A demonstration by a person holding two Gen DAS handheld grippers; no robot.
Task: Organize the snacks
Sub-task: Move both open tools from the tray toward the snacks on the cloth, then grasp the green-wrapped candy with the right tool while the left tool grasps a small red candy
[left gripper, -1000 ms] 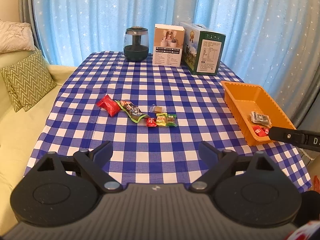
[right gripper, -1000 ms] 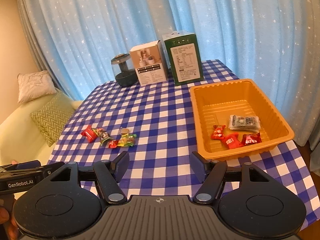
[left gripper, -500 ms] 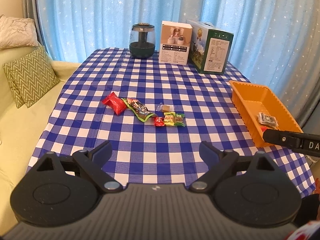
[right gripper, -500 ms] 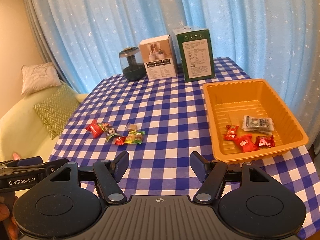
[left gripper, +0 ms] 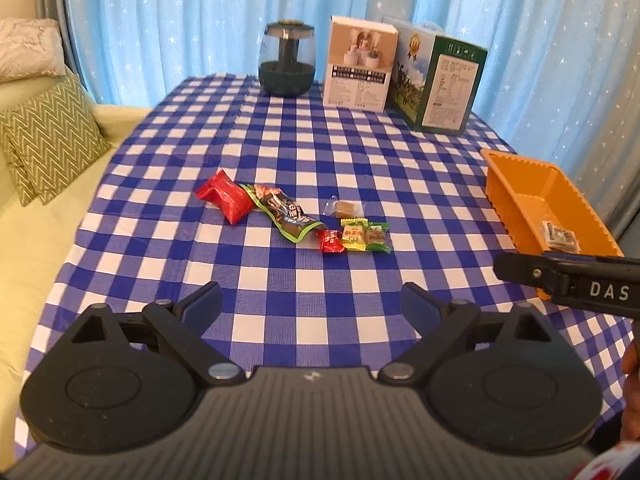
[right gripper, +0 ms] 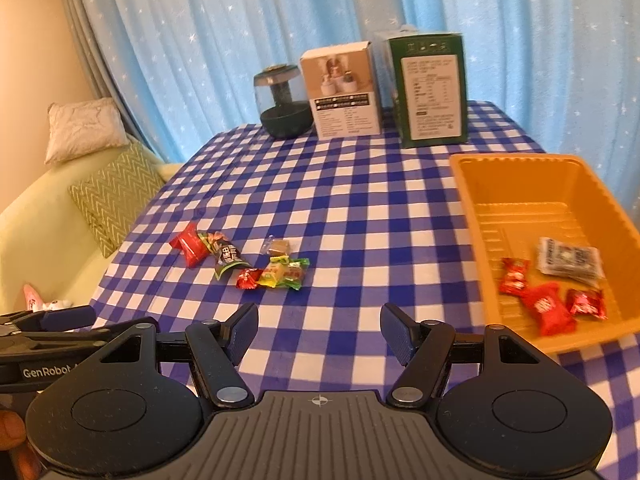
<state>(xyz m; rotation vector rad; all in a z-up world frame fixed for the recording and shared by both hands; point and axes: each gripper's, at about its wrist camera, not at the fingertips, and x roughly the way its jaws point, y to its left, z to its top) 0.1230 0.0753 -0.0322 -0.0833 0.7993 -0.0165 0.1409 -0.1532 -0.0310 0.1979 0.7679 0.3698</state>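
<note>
Several wrapped snacks lie in a loose row mid-table: a red packet (left gripper: 225, 197), a dark green-edged bar (left gripper: 286, 214), a small brown candy (left gripper: 345, 209), a small red candy (left gripper: 331, 241) and a yellow-green candy (left gripper: 365, 237). The row shows too in the right wrist view, led by the red packet (right gripper: 190, 245). An orange tray (right gripper: 472, 204) at the right holds three red candies (right gripper: 546, 307) and a grey packet (right gripper: 570, 258). My left gripper (left gripper: 311, 300) is open and empty, short of the row. My right gripper (right gripper: 319, 330) is also open and empty, between row and tray.
At the table's far end stand a dark glass jar (left gripper: 286, 60), a white box (left gripper: 360, 64) and a green box (left gripper: 440, 84). A sofa with a patterned cushion (left gripper: 48, 136) runs along the left. Blue curtains hang behind. The checked tablecloth (left gripper: 280, 140) covers the table.
Both grippers have moved forward and lower toward the table, so the snacks and tray look nearer. The jaws stay as they were. Nothing on the table has shifted.
</note>
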